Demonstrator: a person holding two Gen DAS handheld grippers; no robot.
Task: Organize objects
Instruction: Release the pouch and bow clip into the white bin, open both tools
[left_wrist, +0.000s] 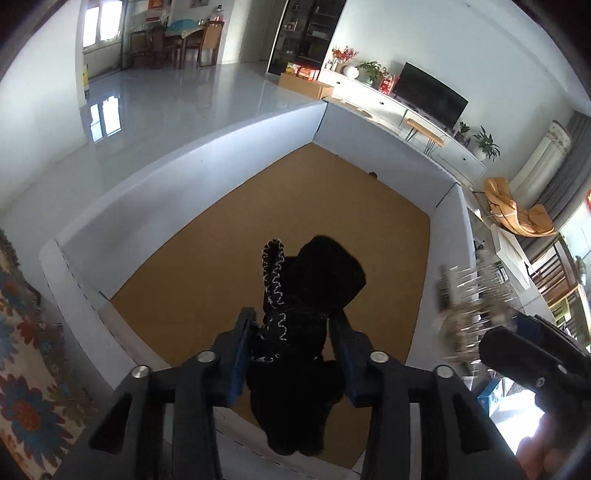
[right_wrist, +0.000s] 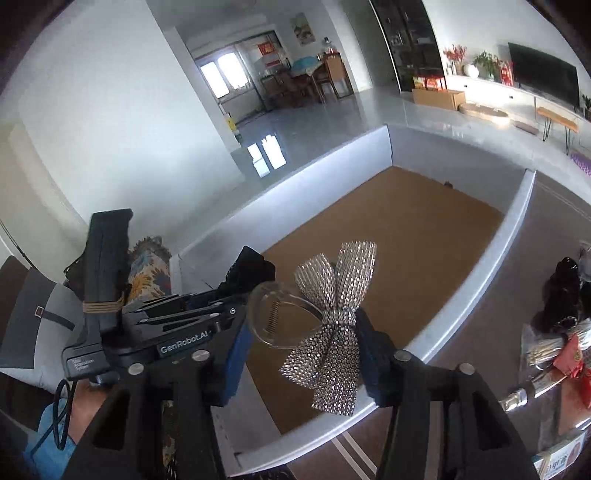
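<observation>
My left gripper (left_wrist: 291, 328) is shut on a black fuzzy fabric item with white zigzag stitching (left_wrist: 314, 295) and holds it above the open white box with a brown cardboard floor (left_wrist: 266, 229). My right gripper (right_wrist: 303, 332) is shut on a silver sequin bow hair clip with a clear comb (right_wrist: 332, 317), above the near edge of the same box (right_wrist: 388, 236). The right gripper (left_wrist: 532, 354) shows blurred at the right of the left wrist view, with the bow (left_wrist: 469, 295). The left gripper (right_wrist: 184, 317) shows at the left of the right wrist view.
A floral cloth (left_wrist: 22, 332) lies left of the box. A pile of small items, with a black object (right_wrist: 561, 295), a red packet (right_wrist: 576, 362) and wrapped sticks, lies on the brown table (right_wrist: 498, 314) right of the box. A small dark speck (left_wrist: 373, 173) sits at the box's far wall.
</observation>
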